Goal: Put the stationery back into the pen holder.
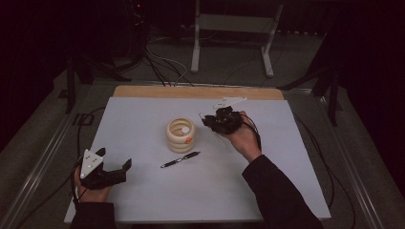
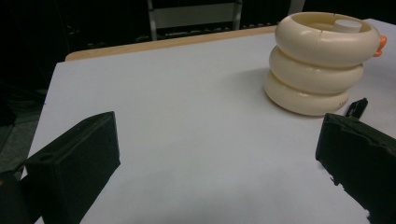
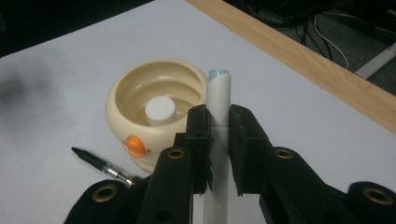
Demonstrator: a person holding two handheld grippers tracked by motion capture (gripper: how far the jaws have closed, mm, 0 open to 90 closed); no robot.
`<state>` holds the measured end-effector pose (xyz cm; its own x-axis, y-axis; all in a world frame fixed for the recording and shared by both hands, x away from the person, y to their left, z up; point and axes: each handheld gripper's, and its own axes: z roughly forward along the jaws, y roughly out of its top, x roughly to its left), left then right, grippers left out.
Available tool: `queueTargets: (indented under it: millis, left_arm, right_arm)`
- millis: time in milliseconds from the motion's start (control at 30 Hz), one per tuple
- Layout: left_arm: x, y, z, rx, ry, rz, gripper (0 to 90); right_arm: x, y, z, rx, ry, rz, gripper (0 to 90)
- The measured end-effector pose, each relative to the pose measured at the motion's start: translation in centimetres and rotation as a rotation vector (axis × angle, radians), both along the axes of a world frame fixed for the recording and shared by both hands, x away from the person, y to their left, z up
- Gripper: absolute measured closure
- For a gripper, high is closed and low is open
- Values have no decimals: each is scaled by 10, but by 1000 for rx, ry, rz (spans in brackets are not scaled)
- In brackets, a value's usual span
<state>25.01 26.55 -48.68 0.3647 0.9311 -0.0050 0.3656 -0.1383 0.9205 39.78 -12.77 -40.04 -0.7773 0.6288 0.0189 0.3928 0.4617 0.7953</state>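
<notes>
A cream holder [image 1: 180,135] made of three stacked rings stands mid-table, with a white cylinder [image 3: 160,109] lying inside it and an orange knob [image 3: 136,145] on its side. A black pen [image 1: 180,159] lies just in front of it. My right gripper [image 1: 206,119] hovers to the right of the holder, shut on a white tube [image 3: 219,93] that sticks out past the jaws toward the holder's rim [image 3: 135,79]. My left gripper [image 1: 116,158] rests at the front left, open, with bare table between its jaws [image 2: 219,140]. The holder [image 2: 317,70] and pen tip [image 2: 357,107] lie ahead of it.
A white sheet [image 1: 143,191] covers the table, with a wooden edge [image 1: 191,92] at the back. Cables trail over the floor beyond. A metal stand [image 1: 229,28] sits behind the table. The surroundings are dark.
</notes>
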Motion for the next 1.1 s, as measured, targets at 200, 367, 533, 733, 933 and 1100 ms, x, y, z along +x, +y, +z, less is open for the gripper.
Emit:
queueTargets:
  millis: [200, 367, 533, 733, 933, 1100]
  left_arm:
    - [0, 0, 0, 1, 0, -2, 2]
    - [0, 0, 0, 0, 1, -2, 2]
    - [0, 0, 0, -1, 1, -2, 2]
    - [0, 0, 0, -2, 0, -2, 2]
    - [0, 0, 0, -4, 0, -3, 2]
    - [0, 1, 0, -6, 0, -3, 2]
  right_arm:
    - [1, 4, 3, 6, -19, -3, 794]
    - [3, 7, 4, 16, -27, -9, 794]
    - [6, 12, 6, 28, -37, -13, 794]
    - [9, 19, 11, 40, -49, -13, 793]
    - [11, 25, 11, 62, -55, -13, 794]
    - [14, 29, 11, 81, -63, -21, 793]
